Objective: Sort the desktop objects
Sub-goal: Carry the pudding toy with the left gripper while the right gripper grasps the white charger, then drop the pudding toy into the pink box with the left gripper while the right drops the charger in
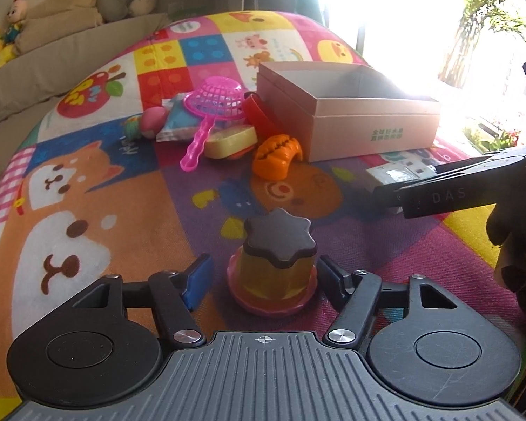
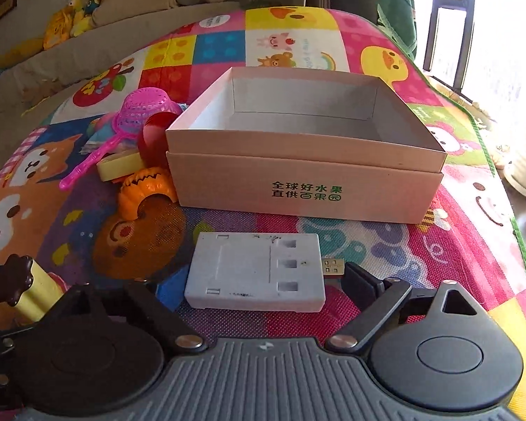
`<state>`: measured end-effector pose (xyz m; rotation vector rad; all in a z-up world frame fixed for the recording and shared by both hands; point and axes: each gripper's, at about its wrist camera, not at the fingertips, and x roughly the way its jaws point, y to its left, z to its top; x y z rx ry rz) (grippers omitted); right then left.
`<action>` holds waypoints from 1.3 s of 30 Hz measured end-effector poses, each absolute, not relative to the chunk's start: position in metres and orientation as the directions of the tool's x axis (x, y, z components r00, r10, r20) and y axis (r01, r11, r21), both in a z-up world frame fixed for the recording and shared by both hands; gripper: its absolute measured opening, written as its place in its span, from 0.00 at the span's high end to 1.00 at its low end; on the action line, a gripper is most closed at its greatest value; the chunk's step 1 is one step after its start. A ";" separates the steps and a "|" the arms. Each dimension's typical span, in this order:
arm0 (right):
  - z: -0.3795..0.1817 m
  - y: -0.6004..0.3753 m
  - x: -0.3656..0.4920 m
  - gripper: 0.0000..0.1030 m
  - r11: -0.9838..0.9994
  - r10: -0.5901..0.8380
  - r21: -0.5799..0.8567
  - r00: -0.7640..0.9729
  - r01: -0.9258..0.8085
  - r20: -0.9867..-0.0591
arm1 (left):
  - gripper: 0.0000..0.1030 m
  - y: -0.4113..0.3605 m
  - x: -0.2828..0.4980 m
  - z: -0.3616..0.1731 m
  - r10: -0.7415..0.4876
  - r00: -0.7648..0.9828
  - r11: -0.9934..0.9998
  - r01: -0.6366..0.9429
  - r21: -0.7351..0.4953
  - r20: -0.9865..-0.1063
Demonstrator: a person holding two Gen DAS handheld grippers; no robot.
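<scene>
Item: pudding toy (image 1: pixel 275 263), upright, between the spread fingers of the left hand-held gripper (image 1: pixel 263 277); right hand-held gripper (image 2: pixel 259 280), released, straddles grey adapter (image 2: pixel 257 272) before the box (image 2: pixel 305 175).

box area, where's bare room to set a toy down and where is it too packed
The box looks empty inside. The mat is bare between the pudding toy and the orange toy, and over its near left. Crowded: the pink strainer pile against the box's left side.

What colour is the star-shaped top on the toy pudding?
Dark chocolate brown. The star-shaped top caps a yellow toy pudding on a pink saucer, clearest in the left wrist view.
</scene>
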<state>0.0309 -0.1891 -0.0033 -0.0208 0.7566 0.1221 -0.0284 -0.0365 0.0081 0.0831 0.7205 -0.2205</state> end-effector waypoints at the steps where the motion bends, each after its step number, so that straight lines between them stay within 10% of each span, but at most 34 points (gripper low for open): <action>1: -0.001 -0.192 0.025 0.11 0.991 0.109 0.020 0.723 -0.130 -0.683 | 0.41 -0.038 -0.029 0.009 -0.173 0.731 0.972 0.234 0.004 -0.660; 18: 0.101 -0.226 0.008 0.11 0.972 0.035 -0.206 0.933 -0.116 -0.359 | 0.40 -0.104 0.098 0.149 -0.344 0.865 0.929 0.369 -0.002 -0.365; 22: 0.092 -0.221 0.056 0.10 0.973 0.020 -0.207 0.931 -0.102 -0.364 | 0.23 -0.097 0.118 0.162 -0.296 0.897 0.953 0.299 -0.043 -0.327; 39: 0.042 -0.174 0.054 0.11 0.967 0.196 -0.047 0.851 -0.249 -0.488 | 0.03 0.010 0.007 0.029 0.010 0.873 0.999 0.016 0.049 -0.487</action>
